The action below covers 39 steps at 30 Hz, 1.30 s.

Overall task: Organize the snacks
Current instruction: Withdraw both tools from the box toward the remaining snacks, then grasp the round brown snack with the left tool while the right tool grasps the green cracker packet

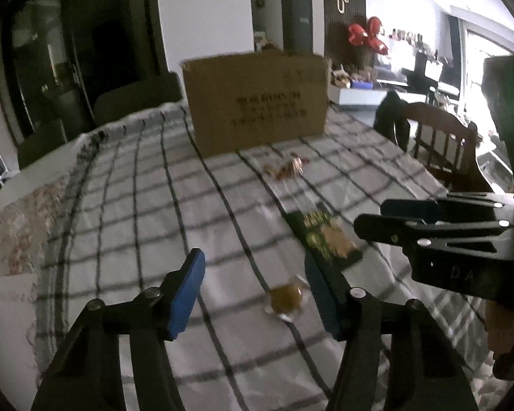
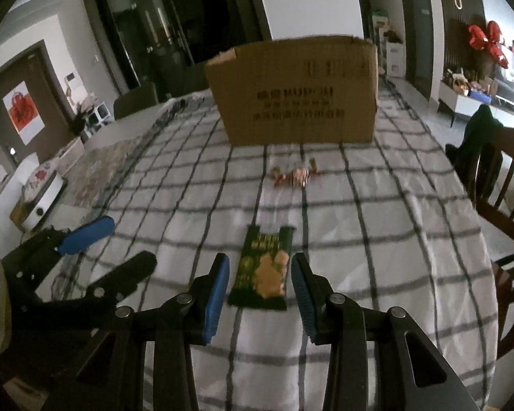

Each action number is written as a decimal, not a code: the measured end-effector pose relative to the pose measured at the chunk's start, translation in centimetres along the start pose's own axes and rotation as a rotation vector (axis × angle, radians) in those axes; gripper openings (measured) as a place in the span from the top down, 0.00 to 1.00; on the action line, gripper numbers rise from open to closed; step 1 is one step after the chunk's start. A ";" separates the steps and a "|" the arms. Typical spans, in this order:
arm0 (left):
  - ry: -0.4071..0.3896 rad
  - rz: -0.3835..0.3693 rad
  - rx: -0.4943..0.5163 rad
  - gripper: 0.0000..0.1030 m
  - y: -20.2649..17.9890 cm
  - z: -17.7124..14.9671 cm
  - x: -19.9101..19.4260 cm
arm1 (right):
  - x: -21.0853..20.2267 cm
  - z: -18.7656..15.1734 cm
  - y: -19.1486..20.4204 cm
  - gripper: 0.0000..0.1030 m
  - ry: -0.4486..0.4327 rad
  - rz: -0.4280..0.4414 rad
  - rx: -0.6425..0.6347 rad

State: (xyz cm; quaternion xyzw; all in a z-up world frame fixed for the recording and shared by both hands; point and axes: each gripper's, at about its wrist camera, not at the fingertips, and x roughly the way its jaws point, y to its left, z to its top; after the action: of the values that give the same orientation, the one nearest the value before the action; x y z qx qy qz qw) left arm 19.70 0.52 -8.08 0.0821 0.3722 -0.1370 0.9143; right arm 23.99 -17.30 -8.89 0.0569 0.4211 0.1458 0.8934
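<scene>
A dark green snack packet (image 2: pixel 264 270) lies flat on the checked tablecloth; it also shows in the left wrist view (image 1: pixel 327 236). My right gripper (image 2: pixel 260 267) is open with its blue pads on either side of the packet, just above it. My left gripper (image 1: pixel 253 263) is open and empty over the cloth, with a small clear-wrapped brown sweet (image 1: pixel 286 298) close to its right pad. A small pile of wrapped sweets (image 2: pixel 296 174) lies farther off, in front of an open cardboard box (image 2: pixel 298 89). The right gripper (image 1: pixel 377 215) also shows from the side in the left wrist view.
The cardboard box (image 1: pixel 257 99) stands at the far side of the table. A wooden chair (image 2: pixel 503 185) with a dark garment over it is at the right edge. A white round appliance (image 2: pixel 37 191) sits at the left end.
</scene>
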 end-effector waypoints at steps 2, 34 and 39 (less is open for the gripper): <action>0.031 -0.013 0.003 0.51 -0.3 -0.6 0.7 | 0.3 -0.5 0.0 0.63 0.017 -0.006 -0.005; 0.110 -0.041 -0.014 0.74 -1.9 -2.5 4.4 | 2.1 -1.9 -0.6 0.63 0.089 -0.016 0.004; 0.111 -0.054 -0.041 0.75 -1.4 -2.5 4.1 | 2.2 -1.9 -0.5 0.62 0.088 -0.017 0.003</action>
State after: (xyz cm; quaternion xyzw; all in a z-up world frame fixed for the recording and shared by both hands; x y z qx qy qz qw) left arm 20.48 -1.01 -12.81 0.0606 0.4272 -0.1491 0.8897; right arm 23.93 -17.14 -11.81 0.0485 0.4608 0.1399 0.8751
